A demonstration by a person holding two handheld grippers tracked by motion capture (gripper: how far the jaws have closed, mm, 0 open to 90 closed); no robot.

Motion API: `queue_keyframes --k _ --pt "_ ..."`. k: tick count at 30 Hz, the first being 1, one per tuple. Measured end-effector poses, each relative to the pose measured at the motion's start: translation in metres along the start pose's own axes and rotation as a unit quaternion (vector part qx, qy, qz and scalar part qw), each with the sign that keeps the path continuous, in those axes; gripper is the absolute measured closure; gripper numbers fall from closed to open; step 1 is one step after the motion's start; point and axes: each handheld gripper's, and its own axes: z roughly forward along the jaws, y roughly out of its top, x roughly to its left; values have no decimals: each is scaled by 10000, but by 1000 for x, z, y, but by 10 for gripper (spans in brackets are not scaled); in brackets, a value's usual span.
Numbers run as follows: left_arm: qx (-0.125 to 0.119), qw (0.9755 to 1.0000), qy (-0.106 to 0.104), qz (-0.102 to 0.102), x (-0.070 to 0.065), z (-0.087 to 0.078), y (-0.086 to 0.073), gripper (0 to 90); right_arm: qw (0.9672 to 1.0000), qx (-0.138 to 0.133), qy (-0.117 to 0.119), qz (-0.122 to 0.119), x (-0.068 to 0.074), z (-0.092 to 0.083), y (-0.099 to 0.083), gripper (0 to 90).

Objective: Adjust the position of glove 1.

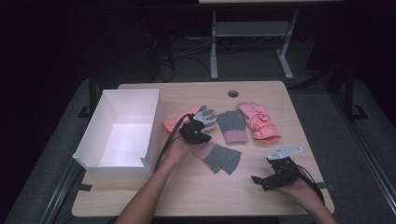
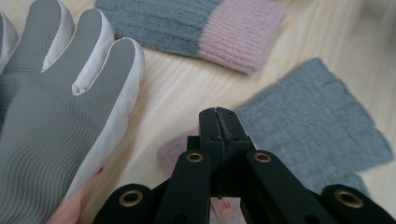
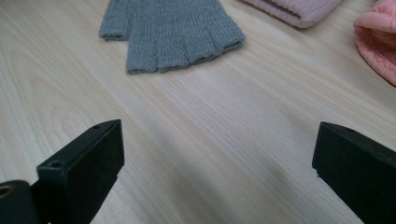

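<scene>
My left gripper [image 2: 218, 116] is pinching the soft knit glove's [image 2: 313, 126] pink cuff [image 2: 173, 150]; it'll drape limply, right gripper [image 3: 217, 154] spread

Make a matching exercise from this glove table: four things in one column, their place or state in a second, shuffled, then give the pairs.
Things:
1. white box
2. pink ski glove
3. left gripper
4. right gripper

Place or state:
A. jaws wide apart over bare wood
B. jaws shut, above the pink cuff of a grey knit glove
C. at the table's left edge
D. farthest right of the gloves

Pairs: 1-C, 2-D, 3-B, 4-A
</scene>
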Motion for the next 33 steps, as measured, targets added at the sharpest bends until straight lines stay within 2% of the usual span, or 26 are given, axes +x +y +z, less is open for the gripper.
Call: queue_keyframes --k 5,7,13,18,24,27,29,33 --pt "76 10000 51 -36 4 8 0 899 10000 22 3 19 0 0 -1 19" --pt "185 9998 56 10 5 10 0 899 10000 24 3 16 0 -1 -2 19" --pt "208 9998 24 -37 3 10 -2 899 10000 12 -37 0 -2 -2 -3 42" --pt "284 9996 27 -49 0 6 -6 900 10000 2 -36 6 -1 -4 -4 42" --pt "455 9990 36 29 -4 0 -10 900 10000 7 -28 13 -1 -4 -4 41" --pt "485 9988 21 -43 -7 -2 -13 900 10000 26 -30 24 -1 -4 -4 40" --pt "542 9985 7 -17 -9 -5 -14 899 10000 24 -27 18 -1 -4 -4 40" --pt "538 9985 -5 -131 -15 -8 -19 900 10000 6 -32 43 -1 -5 -4 40"
